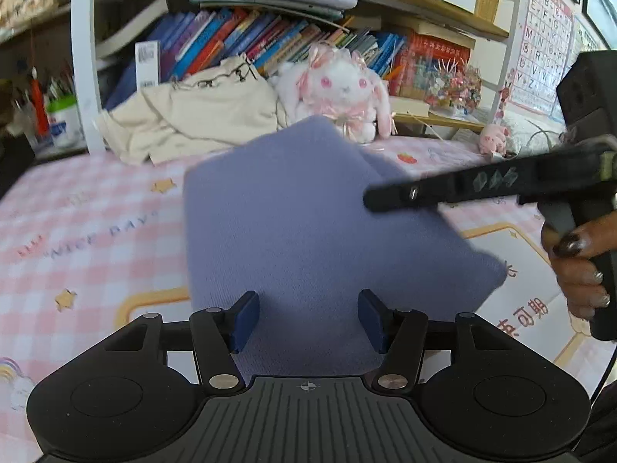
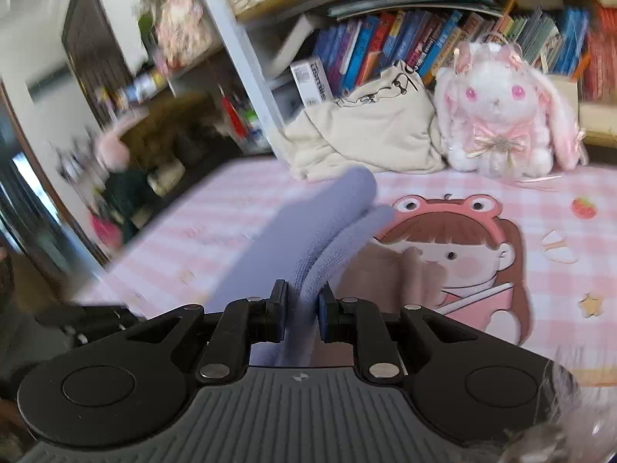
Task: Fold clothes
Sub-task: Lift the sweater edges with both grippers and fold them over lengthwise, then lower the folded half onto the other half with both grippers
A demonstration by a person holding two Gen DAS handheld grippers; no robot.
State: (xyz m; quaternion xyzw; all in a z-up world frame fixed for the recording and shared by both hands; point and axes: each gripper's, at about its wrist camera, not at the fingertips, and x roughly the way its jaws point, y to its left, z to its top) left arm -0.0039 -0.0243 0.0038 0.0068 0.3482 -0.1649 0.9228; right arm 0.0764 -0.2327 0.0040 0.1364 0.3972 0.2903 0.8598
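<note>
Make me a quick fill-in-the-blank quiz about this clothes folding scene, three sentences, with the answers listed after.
1. The right gripper has its jaws shut on a folded garment whose colour is ____.
2. The left gripper has its jaws ____, with nothing clamped between them.
3. The white and pink plush toy in front of the books is a ____.

Missing words: purple; open; rabbit

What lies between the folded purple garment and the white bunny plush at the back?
In the right wrist view, only bare pink checked mat separates the purple garment, gripped by the right tongs, from the bunny plush.
</note>
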